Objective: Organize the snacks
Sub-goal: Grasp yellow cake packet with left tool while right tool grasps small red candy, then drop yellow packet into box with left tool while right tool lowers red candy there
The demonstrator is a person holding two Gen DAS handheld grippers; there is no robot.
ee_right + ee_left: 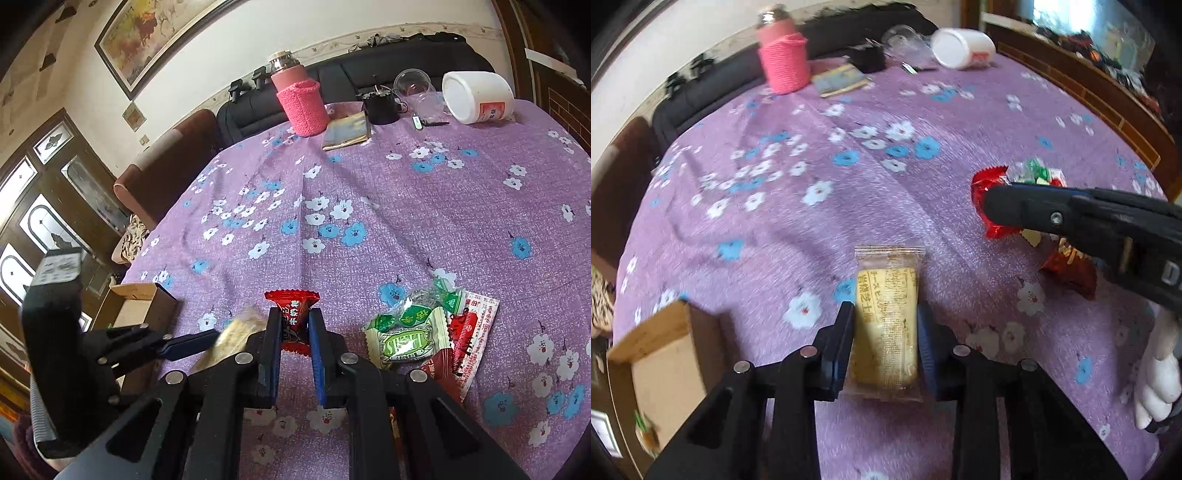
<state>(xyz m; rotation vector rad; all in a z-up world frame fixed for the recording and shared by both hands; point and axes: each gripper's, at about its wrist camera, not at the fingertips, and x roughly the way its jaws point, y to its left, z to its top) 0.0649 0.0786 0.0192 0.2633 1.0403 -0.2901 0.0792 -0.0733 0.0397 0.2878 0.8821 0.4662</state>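
Note:
My left gripper (885,317) is shut on a yellow cake bar in a clear wrapper (887,321) and holds it above the purple flowered tablecloth (812,229). My right gripper (294,317) is shut on a small red candy (293,315). In the left wrist view the right gripper (993,206) holds that red candy (982,192) over a pile of red and green snack packets (1067,266). In the right wrist view the left gripper (207,341) with the cake bar (236,332) is at lower left, and the snack pile (428,332) lies to the right.
An open cardboard box (665,354) sits at the table's left edge; it also shows in the right wrist view (142,306). At the far side stand a pink-sleeved flask (301,99), a booklet (347,131), a black cup (382,103), a clear cup (413,83) and a tipped white tub (476,96).

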